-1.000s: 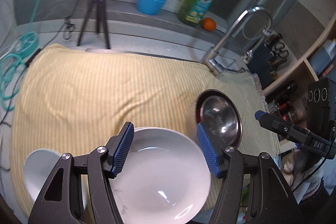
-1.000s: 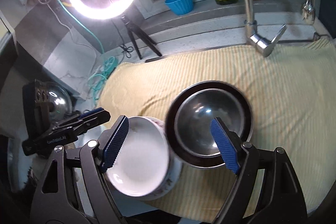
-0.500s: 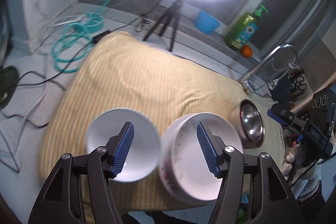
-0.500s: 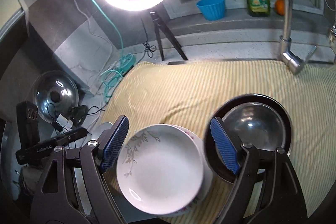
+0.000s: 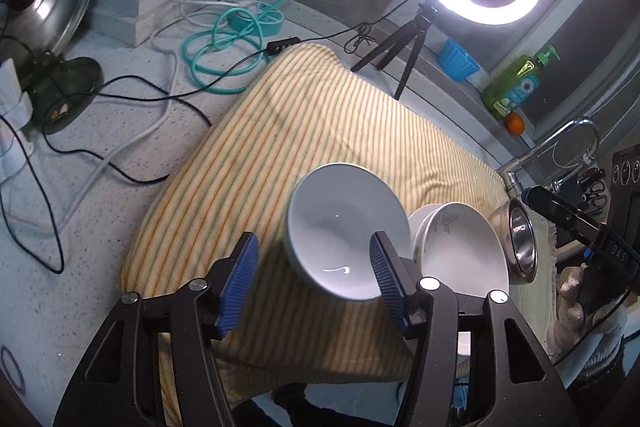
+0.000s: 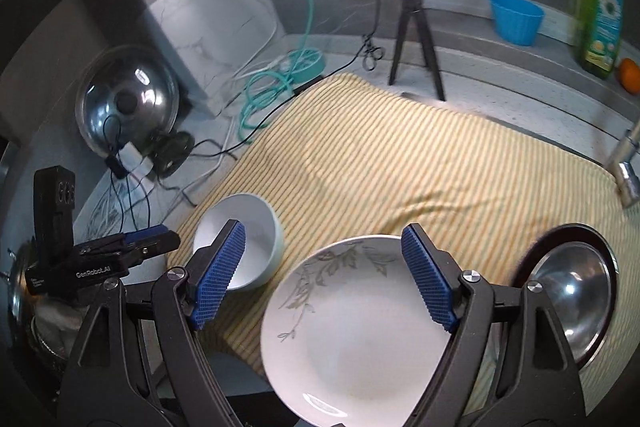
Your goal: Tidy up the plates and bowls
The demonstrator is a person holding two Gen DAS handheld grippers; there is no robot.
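A small white bowl point(image 5: 344, 231) point(image 6: 240, 239) stands on the yellow striped cloth point(image 5: 312, 123) near its front left corner. My left gripper point(image 5: 312, 281) point(image 6: 164, 239) is just short of it, jaws closing, and the pads do not touch it. Right of the bowl lies a white plate with a leaf pattern point(image 6: 352, 327) point(image 5: 460, 251) on top of other white dishes. My right gripper point(image 6: 324, 275) point(image 5: 560, 211) hangs open over that plate without gripping it. Further right a steel bowl point(image 6: 572, 291) point(image 5: 520, 239) sits in a dark plate point(image 6: 528, 259).
A ring light on a tripod point(image 6: 412, 7) stands behind the cloth. A blue cup point(image 6: 516, 19), a soap bottle point(image 6: 600, 15), an orange point(image 6: 630, 75) and the faucet point(image 5: 560, 143) line the back. Cables point(image 5: 224, 51) and a pot lid point(image 6: 124, 103) lie left.
Both grippers have swung left. The left went from over the plate to the white bowl and its jaws narrowed a little. The right went from the steel bowl to the leaf plate.
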